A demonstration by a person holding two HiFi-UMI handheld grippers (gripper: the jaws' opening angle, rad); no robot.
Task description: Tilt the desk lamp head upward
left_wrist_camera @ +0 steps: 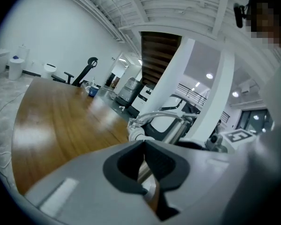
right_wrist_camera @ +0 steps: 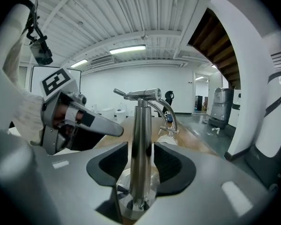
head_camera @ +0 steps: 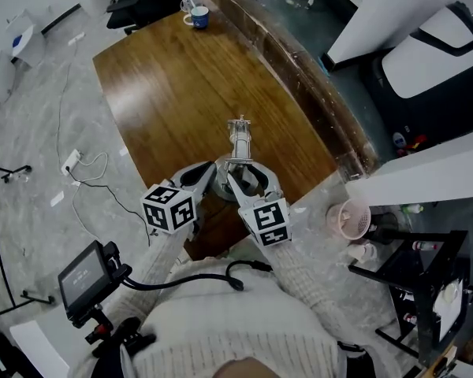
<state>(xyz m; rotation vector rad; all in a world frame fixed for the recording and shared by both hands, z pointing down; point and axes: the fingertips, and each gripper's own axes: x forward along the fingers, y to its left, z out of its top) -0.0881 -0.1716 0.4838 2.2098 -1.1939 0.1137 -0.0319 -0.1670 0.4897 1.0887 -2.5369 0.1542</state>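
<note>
A chrome desk lamp (head_camera: 239, 138) stands on the brown wooden table (head_camera: 181, 85), near its front edge. My right gripper (right_wrist_camera: 141, 149) is open, and the lamp's upright post (right_wrist_camera: 141, 125) stands between its jaws without the pads pressing on it. From the top joint (right_wrist_camera: 143, 94) a curved arm (right_wrist_camera: 171, 116) bends down to the small lamp head (right_wrist_camera: 167, 138). My left gripper (left_wrist_camera: 144, 146) is shut with nothing in it, just left of the lamp (left_wrist_camera: 164, 120). In the head view both grippers, left (head_camera: 211, 178) and right (head_camera: 251, 181), flank the lamp's base.
A blue mug (head_camera: 198, 17) sits at the table's far end beside a black chair (head_camera: 142, 2). A power strip and cable (head_camera: 71, 162) lie on the floor to the left. A pink cup (head_camera: 349, 219) and a black rack (head_camera: 426, 290) stand at the right.
</note>
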